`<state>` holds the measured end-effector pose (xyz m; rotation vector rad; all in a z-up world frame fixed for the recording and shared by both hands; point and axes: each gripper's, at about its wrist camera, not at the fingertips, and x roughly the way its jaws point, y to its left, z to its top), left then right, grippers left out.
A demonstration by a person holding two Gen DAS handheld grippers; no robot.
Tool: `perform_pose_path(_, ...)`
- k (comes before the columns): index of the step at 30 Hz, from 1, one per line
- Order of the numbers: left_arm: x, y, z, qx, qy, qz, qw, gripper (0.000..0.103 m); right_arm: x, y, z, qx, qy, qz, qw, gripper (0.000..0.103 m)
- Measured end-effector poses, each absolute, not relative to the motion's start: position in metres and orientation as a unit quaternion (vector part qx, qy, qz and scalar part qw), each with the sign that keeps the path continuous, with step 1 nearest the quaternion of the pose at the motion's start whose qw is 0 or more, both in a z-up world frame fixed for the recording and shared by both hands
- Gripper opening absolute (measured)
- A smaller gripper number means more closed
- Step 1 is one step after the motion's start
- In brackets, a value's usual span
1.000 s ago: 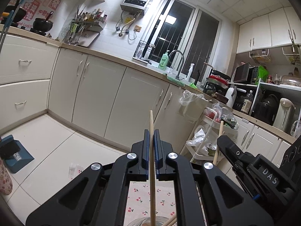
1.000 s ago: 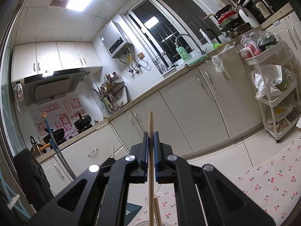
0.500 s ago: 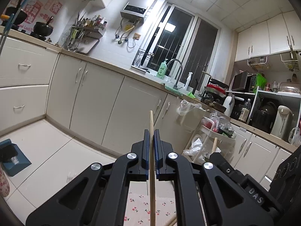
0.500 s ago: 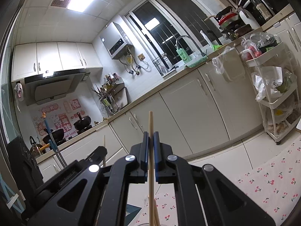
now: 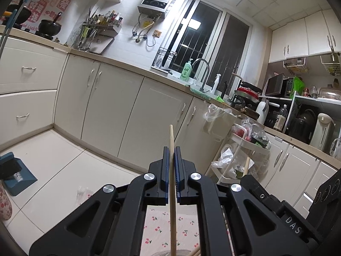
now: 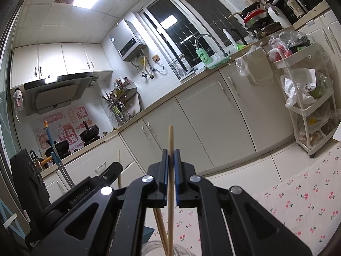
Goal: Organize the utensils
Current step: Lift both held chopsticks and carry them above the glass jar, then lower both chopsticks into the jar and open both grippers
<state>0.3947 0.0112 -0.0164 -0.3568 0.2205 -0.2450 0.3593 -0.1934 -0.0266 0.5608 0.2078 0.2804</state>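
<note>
Both grippers point across the kitchen toward the cream cupboards, and each has a wooden chopstick nipped upright in its jaws. The left gripper [image 5: 171, 162] has its jaws closed tight on its chopstick [image 5: 172, 194], which pokes out past the tips toward 12 o'clock and runs back down toward 6 o'clock. At the bottom of that view the stick meets the rim of a clear container [image 5: 183, 252] that is mostly out of sight. The right gripper [image 6: 170, 164] is clamped just the same on its own chopstick [image 6: 170, 183], also standing straight between the blue pads. Two more chopsticks [image 6: 161, 230] lean just left of it, down at about 7 o'clock. Below them lies the cherry-print cloth [image 6: 302, 204]. In the left view the right gripper sits off at 4 o'clock with its stick showing.
</note>
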Motion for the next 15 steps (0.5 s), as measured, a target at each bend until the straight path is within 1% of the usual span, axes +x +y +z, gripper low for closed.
perform_pose_path(15,0.366,0.009,-0.039,-0.154,0.149,-0.129,0.968,0.005,0.335,-0.192,-0.048,0.279,0.143,0.144,0.939,0.007)
